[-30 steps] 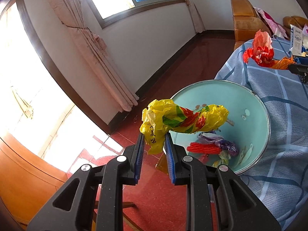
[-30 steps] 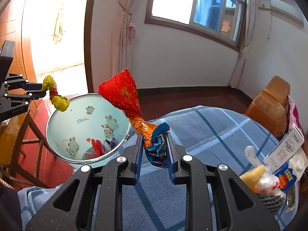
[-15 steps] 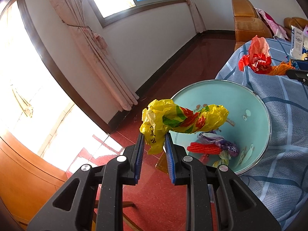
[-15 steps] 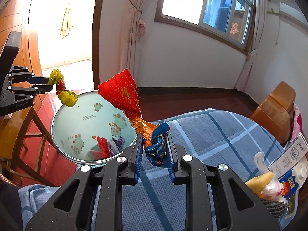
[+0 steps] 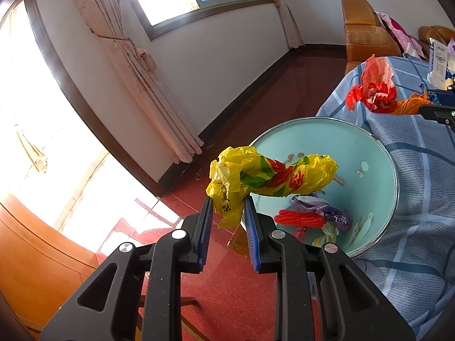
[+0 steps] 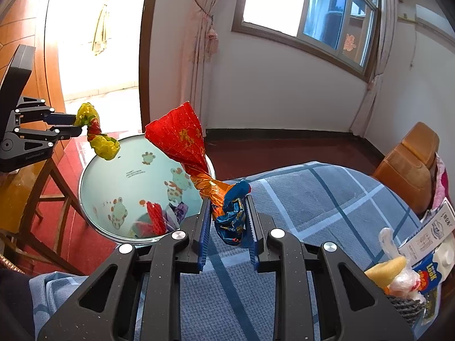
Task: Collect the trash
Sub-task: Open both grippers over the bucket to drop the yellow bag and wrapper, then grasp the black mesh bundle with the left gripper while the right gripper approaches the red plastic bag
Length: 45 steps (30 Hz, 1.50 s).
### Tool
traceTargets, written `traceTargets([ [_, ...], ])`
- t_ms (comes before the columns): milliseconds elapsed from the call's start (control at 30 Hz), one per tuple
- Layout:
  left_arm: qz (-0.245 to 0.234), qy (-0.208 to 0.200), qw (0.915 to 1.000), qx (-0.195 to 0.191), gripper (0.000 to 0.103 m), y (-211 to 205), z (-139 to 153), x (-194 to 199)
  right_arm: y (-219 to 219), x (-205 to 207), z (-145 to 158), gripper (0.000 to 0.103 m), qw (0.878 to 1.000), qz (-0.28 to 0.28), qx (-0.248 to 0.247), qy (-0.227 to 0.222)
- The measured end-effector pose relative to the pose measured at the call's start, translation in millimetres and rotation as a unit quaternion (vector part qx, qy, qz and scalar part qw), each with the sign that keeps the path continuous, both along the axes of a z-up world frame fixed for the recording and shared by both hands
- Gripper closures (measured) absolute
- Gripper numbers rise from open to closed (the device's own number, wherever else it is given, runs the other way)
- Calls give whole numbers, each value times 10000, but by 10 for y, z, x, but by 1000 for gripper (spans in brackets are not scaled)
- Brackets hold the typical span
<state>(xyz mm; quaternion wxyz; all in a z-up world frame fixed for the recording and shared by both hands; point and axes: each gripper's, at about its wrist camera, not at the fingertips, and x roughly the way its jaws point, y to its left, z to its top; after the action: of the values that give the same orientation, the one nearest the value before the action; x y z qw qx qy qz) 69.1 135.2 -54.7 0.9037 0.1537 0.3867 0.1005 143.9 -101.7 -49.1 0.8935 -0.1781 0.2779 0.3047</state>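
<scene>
Holding two pieces of trash at once; my left gripper (image 5: 227, 209) has its blue pads on a twisted yellow wrapper (image 5: 270, 176) with red and green print, and its jaws have just been opening slightly, the wrapper's lower tail between them and not dropped; the wrapper's free end juts out over the near rim of the pale blue bin (image 5: 378, 153); in the right wrist view the same wrapper hangs above the bin's left edge. My right gripper (image 6: 229, 216) is pinched on the crumpled blue end of a red, orange and blue foil wrapper (image 6: 182, 139), whose red fan stands up and leans toward the bin. Inside the bin lie a red ridged piece (image 5: 298, 220) and a purple wrapper (image 5: 332, 213); the bin stands just beside the blue checked cloth (image 6: 327, 199); a white carton (image 6: 429, 233) and a yellow bundle (image 6: 389, 267) sit at the cloth's far right.
</scene>
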Motion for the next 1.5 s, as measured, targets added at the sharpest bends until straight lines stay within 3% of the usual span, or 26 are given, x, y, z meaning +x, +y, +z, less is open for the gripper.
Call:
traceTargets([
  [100, -37, 19, 10000, -11, 73, -18, -9, -4, 64, -6, -17, 73, 9998, 171, -15, 121],
  [133, -54, 17, 10000, -8, 68, -32, -13, -8, 92, -14, -29, 67, 9995, 250, -31, 178],
  [200, -52, -36, 10000, 31, 51, -58, -13, -22, 136, -43, -52, 59, 9994, 307, -53, 138],
  [633, -93, -4, 9999, -107, 45, -94, -54, -27, -142, -74, -29, 52, 9996, -159, 149, 183],
  [900, -606, 173, 9979, -173, 44, -516, -217, 4, -908, -402, 49, 47, 9932, -1075, 424, 144],
  [1000, -785, 206, 9964, -230, 44, -719, -244, 53, -1356, -494, 25, 47, 9833, -1685, 641, 269],
  [1200, -1340, 91, 9901, -400, 44, -1302, -157, 165, -2328, -693, -85, 43, 9439, -3056, 1156, 485],
  [1500, -2234, -6, 9722, -709, 44, -2374, -73, 459, -3023, -981, -230, 40, 9125, -3819, 1410, 410],
])
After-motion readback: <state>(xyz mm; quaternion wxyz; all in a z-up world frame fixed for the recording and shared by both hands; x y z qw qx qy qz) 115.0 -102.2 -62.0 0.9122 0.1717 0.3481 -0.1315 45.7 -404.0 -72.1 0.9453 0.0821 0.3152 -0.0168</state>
